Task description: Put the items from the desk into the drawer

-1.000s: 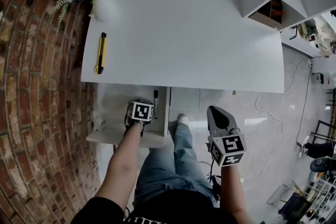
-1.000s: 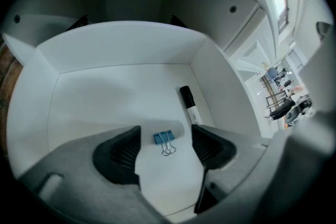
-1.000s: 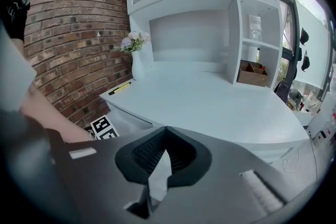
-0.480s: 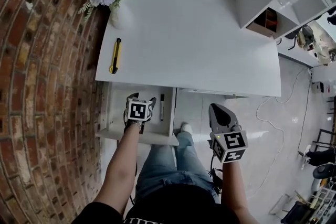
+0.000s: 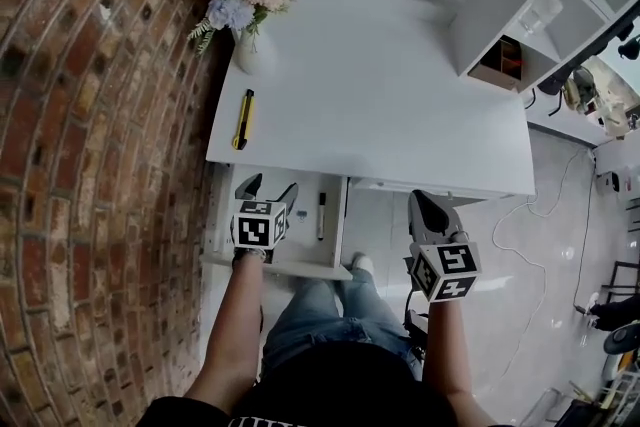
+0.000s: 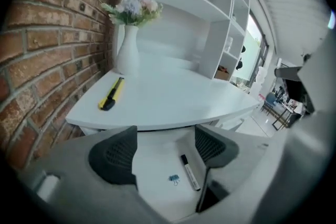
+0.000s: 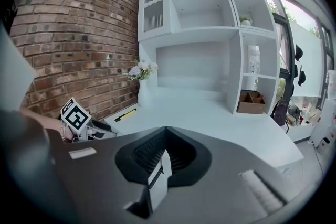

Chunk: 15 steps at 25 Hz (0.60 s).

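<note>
Now the left tool (image 5: 268, 189) hangs over the drawer (image 5: 300, 220), jaws just opening and empty; the right tool (image 5: 428, 213) is closed on nothing. The knife (image 5: 243, 119) lies on the tabletop (image 5: 400, 115) by the wall (image 5: 120, 165): a shallow pinch may drop it.

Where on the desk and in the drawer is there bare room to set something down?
The desk is bare from the yellow knife across to the shelf unit, down to the front edge. Only the far left corner, by the vase, is crowded. In the drawer, the floor left of the blue clip and marker is free.
</note>
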{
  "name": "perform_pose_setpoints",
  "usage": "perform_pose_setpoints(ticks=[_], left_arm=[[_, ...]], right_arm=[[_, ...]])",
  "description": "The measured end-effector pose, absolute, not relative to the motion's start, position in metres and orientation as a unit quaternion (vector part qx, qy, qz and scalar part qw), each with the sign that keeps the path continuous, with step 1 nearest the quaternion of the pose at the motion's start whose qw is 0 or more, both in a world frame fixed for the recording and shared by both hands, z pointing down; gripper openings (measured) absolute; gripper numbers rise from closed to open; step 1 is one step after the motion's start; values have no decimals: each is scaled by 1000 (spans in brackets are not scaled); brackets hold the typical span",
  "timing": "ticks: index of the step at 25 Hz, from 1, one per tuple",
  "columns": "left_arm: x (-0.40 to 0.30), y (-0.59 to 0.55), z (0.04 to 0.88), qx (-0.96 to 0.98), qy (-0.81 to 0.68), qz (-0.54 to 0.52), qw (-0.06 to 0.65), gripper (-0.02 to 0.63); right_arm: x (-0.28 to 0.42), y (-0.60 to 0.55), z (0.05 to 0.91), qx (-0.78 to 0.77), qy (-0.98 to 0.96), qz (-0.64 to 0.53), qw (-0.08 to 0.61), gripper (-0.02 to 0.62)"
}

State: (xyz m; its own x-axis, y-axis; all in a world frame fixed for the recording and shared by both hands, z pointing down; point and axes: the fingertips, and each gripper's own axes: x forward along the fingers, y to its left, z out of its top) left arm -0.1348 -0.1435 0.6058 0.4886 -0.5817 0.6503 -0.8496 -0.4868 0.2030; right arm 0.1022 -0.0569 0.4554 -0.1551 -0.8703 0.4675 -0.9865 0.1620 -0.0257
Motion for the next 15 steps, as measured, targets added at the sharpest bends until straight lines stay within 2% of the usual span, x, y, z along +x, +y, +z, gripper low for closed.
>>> perform_pose_setpoints(ticks=[15], left_arm=[[-193,-174,535,819,-505,186,200,345]], right_arm=[[66,-88,436,588,-780,137,165,8]])
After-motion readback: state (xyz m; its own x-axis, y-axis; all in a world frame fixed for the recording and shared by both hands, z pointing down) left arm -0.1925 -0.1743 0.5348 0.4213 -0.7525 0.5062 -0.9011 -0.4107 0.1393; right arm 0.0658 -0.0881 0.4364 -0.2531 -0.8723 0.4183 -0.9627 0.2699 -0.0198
